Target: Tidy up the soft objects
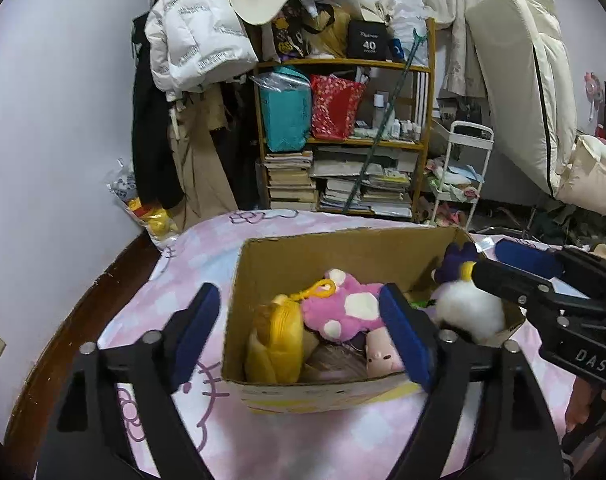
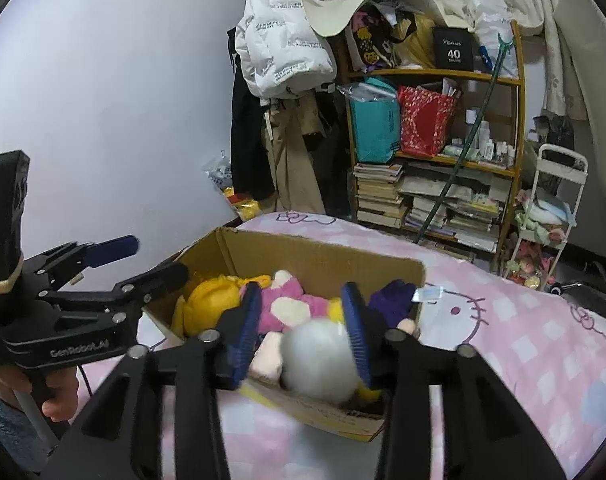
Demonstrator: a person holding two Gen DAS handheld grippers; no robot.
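With the right gripper (image 2: pixel 305 330) holding its jaws spread over the cardboard box (image 2: pixel 323 258) on the bed (image 2: pixel 523 340), the white plush toy (image 2: pixel 319 360) sits blurred and unpinched between them, so let it drop among the toys while the left gripper (image 1: pixel 299 336), also spread and empty, keeps clear.

the right gripper (image 2: pixel 305 332) hangs over an open brown cardboard box (image 2: pixel 323 256) on a pink cartoon-cat bedspread (image 2: pixel 523 344). between its parted blue-padded fingers (image 2: pixel 355 328) sits a blurred round white plush ball (image 2: pixel 319 358), touching the right pad and clear of the left one. in the box lie a pink-and-cream plush toy (image 2: pixel 287 304), a yellow plush toy (image 2: pixel 211 300) and a purple plush toy (image 2: pixel 391 300). the left gripper (image 2: pixel 143 260) reaches the box's left rim, jaws apart.
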